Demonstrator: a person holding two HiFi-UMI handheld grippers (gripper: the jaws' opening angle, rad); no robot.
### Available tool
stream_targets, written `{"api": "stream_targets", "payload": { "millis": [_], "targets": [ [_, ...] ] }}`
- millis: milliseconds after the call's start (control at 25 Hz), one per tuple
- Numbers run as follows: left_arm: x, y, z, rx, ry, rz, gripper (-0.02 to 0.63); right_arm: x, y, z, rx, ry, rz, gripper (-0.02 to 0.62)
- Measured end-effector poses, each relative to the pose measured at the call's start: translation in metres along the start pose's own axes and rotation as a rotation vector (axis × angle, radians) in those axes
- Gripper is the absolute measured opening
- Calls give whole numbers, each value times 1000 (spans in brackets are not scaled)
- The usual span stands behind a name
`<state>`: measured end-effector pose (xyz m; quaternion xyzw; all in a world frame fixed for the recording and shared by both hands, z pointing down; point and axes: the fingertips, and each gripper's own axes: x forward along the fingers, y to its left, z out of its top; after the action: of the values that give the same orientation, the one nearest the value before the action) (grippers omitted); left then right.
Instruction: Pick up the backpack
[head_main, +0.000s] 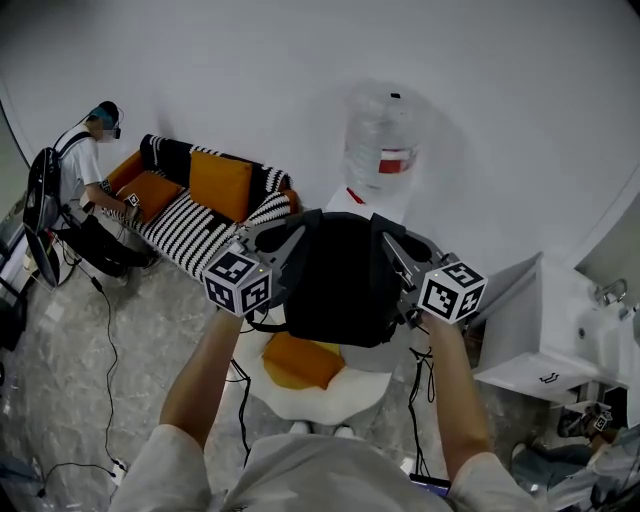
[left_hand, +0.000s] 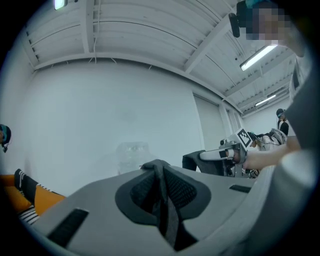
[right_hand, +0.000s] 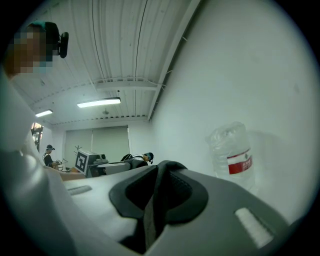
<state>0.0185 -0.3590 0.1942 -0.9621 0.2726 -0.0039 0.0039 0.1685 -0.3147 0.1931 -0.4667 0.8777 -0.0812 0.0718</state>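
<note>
A black backpack (head_main: 338, 282) hangs in the air between my two grippers, above a white seat with an orange cushion (head_main: 300, 362). My left gripper (head_main: 288, 252) is shut on a strap at the bag's left side. In the left gripper view a black strap (left_hand: 164, 202) runs pinched between the grey jaws of the left gripper (left_hand: 159, 169). My right gripper (head_main: 396, 262) is shut on the strap at the bag's right side. The right gripper view shows a dark strap (right_hand: 152, 202) clamped in the right gripper (right_hand: 163, 171). Each gripper view shows the other gripper across the bag.
A large water bottle (head_main: 382, 138) stands on a white stand by the wall behind the bag. A striped sofa (head_main: 195, 225) with orange cushions is at the back left, with a seated person (head_main: 88, 170) beside it. A white cabinet (head_main: 535, 330) stands at the right. Cables (head_main: 105, 340) lie on the floor.
</note>
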Motion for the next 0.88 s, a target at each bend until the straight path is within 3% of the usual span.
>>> {"api": "stream_targets", "payload": {
  "millis": [480, 880],
  "targets": [
    [0, -4, 34, 20, -65, 1, 31, -3, 5, 35, -31, -36, 28, 41],
    [-5, -10, 26, -10, -65, 2, 31, -9, 7, 25, -10, -33, 21, 41]
  ]
}}
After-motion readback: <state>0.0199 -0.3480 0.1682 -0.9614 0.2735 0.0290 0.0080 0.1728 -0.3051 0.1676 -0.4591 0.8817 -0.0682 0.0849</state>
